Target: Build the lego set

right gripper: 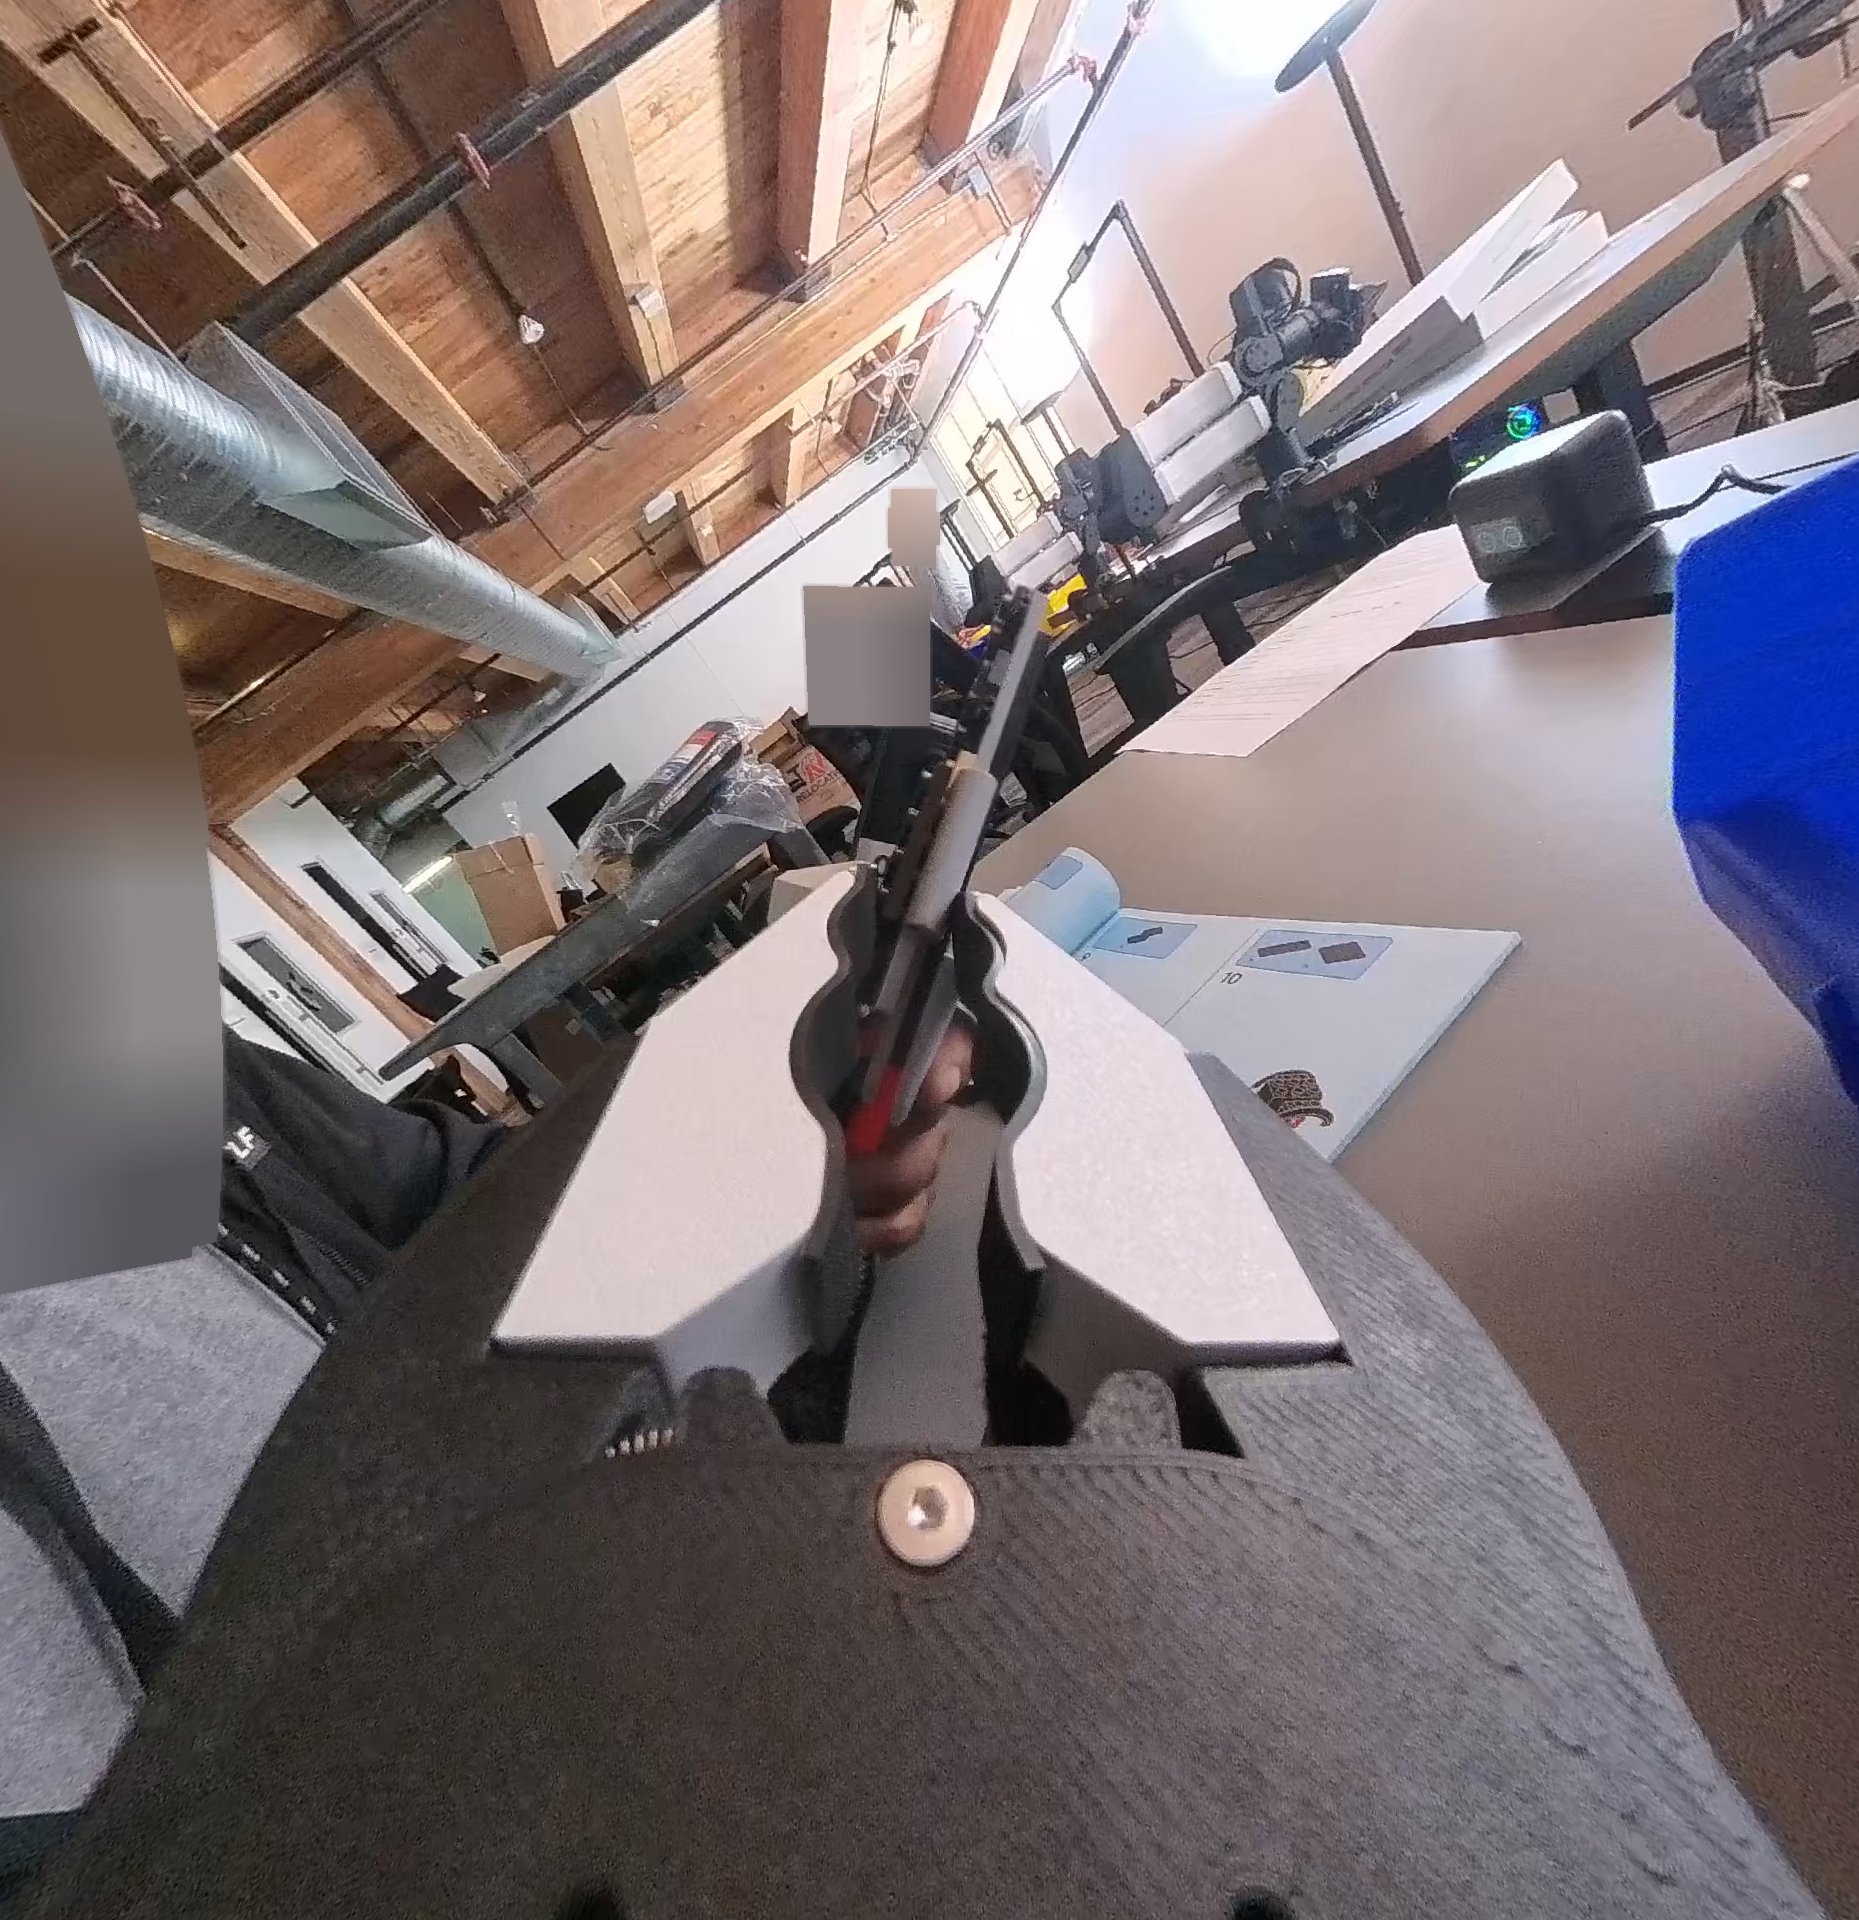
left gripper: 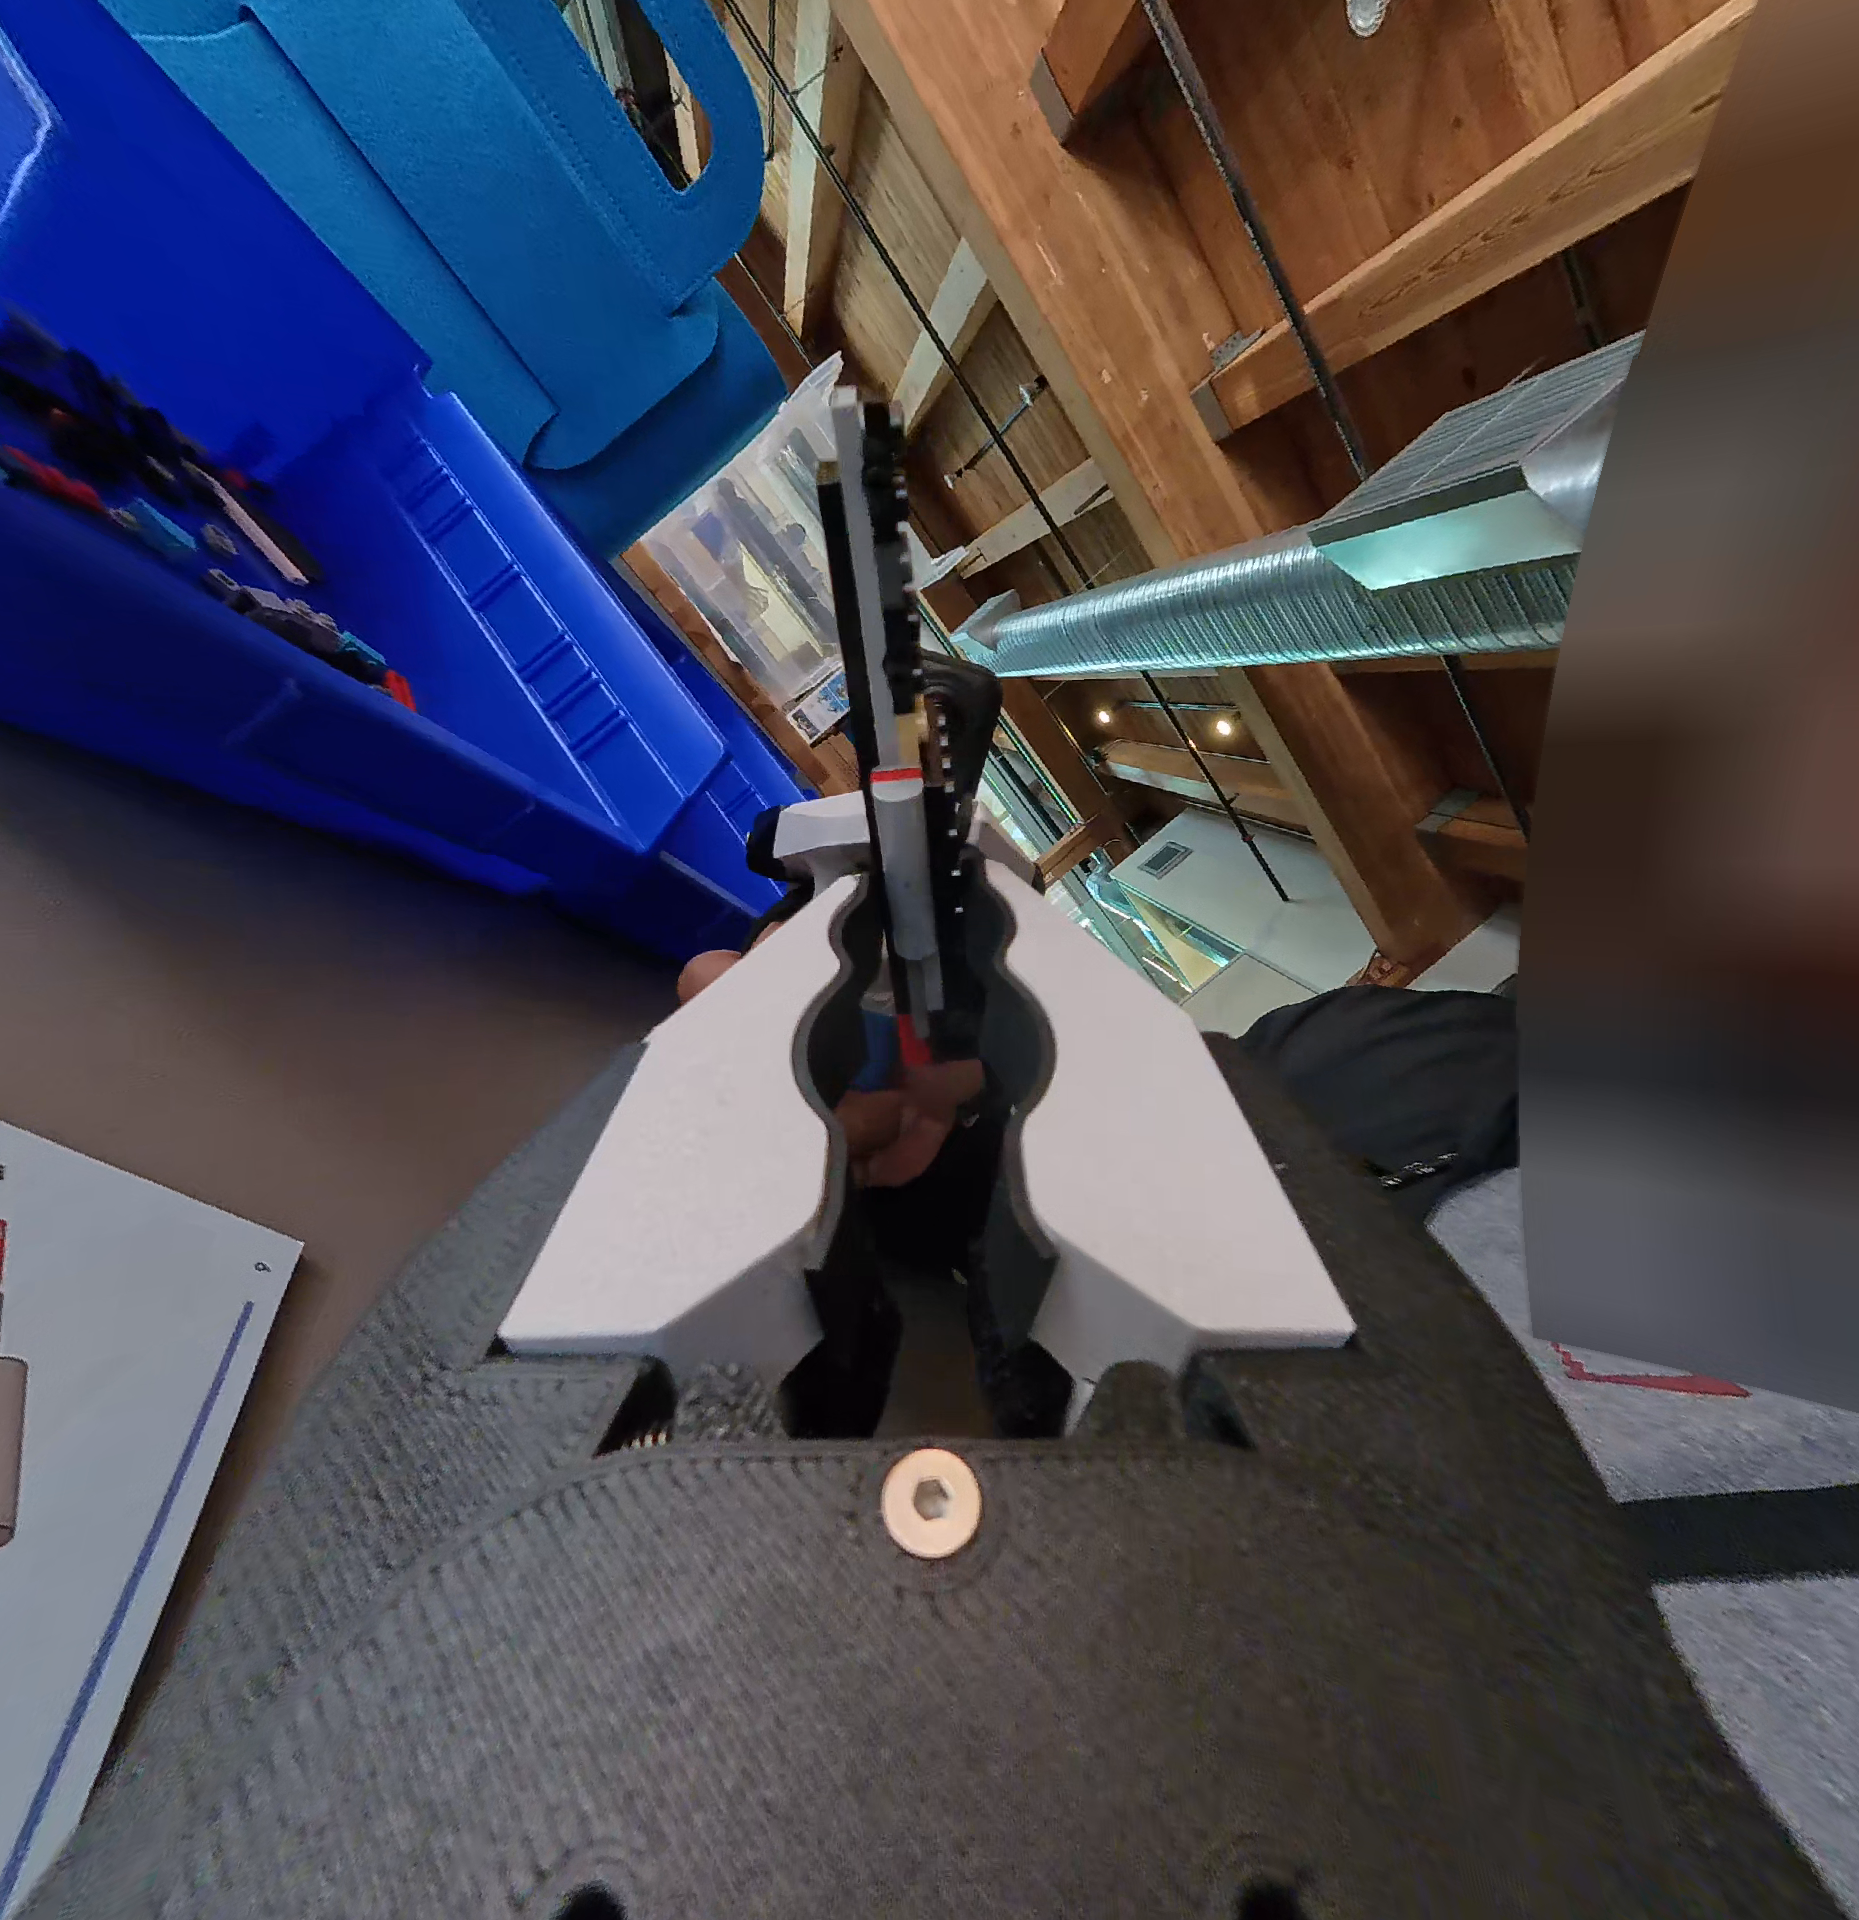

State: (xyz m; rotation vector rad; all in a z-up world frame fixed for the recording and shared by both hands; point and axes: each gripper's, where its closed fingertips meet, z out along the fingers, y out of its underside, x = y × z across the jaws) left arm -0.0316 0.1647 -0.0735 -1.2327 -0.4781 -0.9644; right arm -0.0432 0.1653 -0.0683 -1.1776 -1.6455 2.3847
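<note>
A long, thin lego assembly [left gripper: 868, 582] of black, white and red pieces shows edge-on and points up and away from the table. My left gripper [left gripper: 917, 904] is shut on its lower part. The same assembly [right gripper: 1008, 675] shows in the right wrist view, tilted to the right, and my right gripper [right gripper: 920, 894] is shut on it too. Part of the right gripper [left gripper: 811, 831] shows just behind the left fingertips. A hand shows through the gap behind the fingers in both views. The assembly's lower end is hidden between the fingers.
A blue bin [left gripper: 551, 665] with several loose lego pieces [left gripper: 156, 499] stands at the left, a blue felt bag [left gripper: 489, 208] behind it. The instruction booklet [left gripper: 104, 1403] lies on the brown table; it also shows in the right wrist view [right gripper: 1320, 997]. The blue bin's corner [right gripper: 1787, 779] is at right. The tips of both grippers are at nearly the same place.
</note>
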